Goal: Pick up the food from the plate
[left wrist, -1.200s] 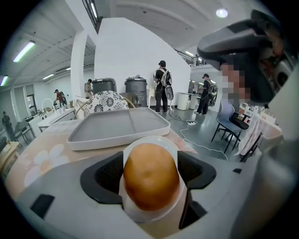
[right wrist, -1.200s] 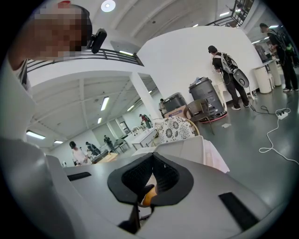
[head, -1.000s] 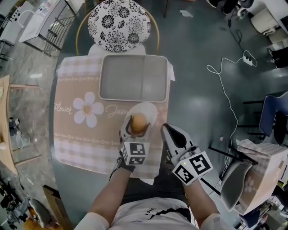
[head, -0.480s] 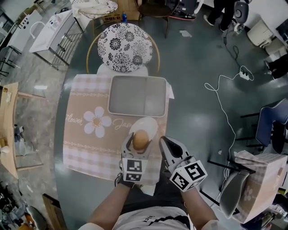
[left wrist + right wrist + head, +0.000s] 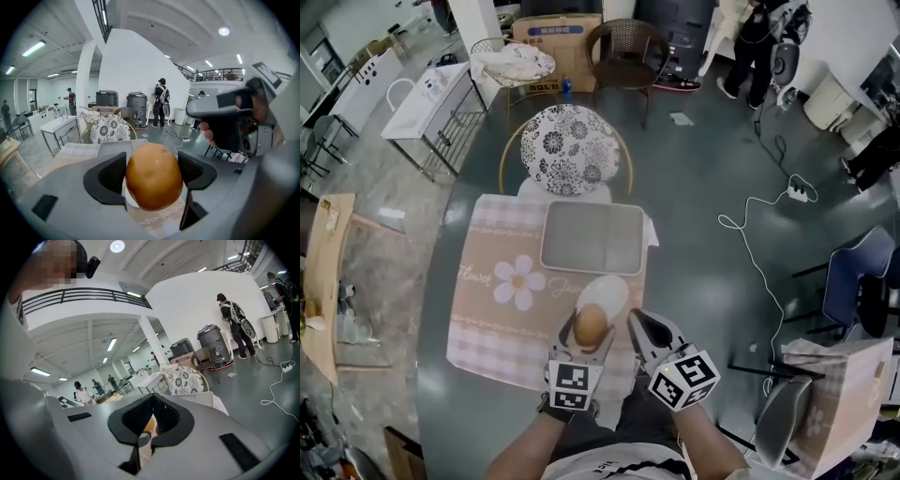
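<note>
The left gripper [image 5: 152,174] pinches the food [image 5: 151,183] by its sides, over the near rim of the plate [image 5: 610,290]; the right gripper [image 5: 637,326] is pressed together, empty; the food looks light, smooth, rounded, perhaps soft; I'd grip its middle gently.

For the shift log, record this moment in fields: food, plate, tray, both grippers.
food: round, golden-brown, gripped from both sides
left gripper: shut on the food, above the near edge of the plate
right gripper: shut, empty, to the right of the plate
plate: white, no other food on it
tray: grey, beyond the plate on the tablecloth
</note>
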